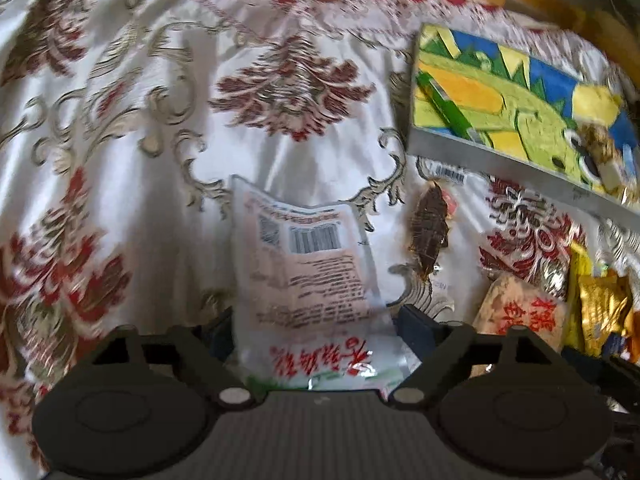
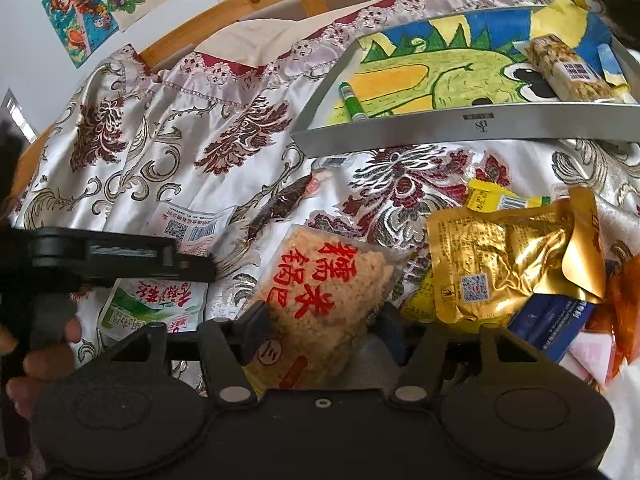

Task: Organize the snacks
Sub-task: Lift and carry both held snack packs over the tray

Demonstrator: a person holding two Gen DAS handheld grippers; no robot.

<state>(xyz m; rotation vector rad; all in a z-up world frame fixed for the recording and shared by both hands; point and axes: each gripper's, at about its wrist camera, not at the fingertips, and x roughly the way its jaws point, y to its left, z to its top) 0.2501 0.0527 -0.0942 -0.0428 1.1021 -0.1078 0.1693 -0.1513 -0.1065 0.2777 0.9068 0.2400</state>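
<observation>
1. The jaws of the left gripper (image 1: 316,334) stood spread on either side of the white snack packet (image 1: 308,276), their fingers close beside its edges; whether they touched it could not be told
2. The jaws of the right gripper (image 2: 320,330) were likewise spread around the lower end of the rice cracker packet (image 2: 320,284), with no clear pinch visible
3. The tray (image 2: 472,130), a shallow metal-walled one with a cartoon picture on its bottom, sat on the patterned cloth (image 2: 168,120) over the tabletop; a nut bar (image 2: 568,68) and a green tube (image 2: 352,100) lay inside it
4. A brown snack in clear wrap (image 2: 280,208) lay in front of the tray's near left corner, partly tucked under it
5. The white snack packet lay left of and nearer than the tray, barcode side up
6. The rice cracker packet lay in front of the tray, right of the white one
7. A gold foil pouch (image 2: 508,260) lay in front of the tray's right half, touching a yellow packet (image 2: 496,198) and overlapping a blue packet (image 2: 548,320)
8. An orange-red bag (image 2: 624,312) lay beyond the pouch at the right edge of the view
</observation>
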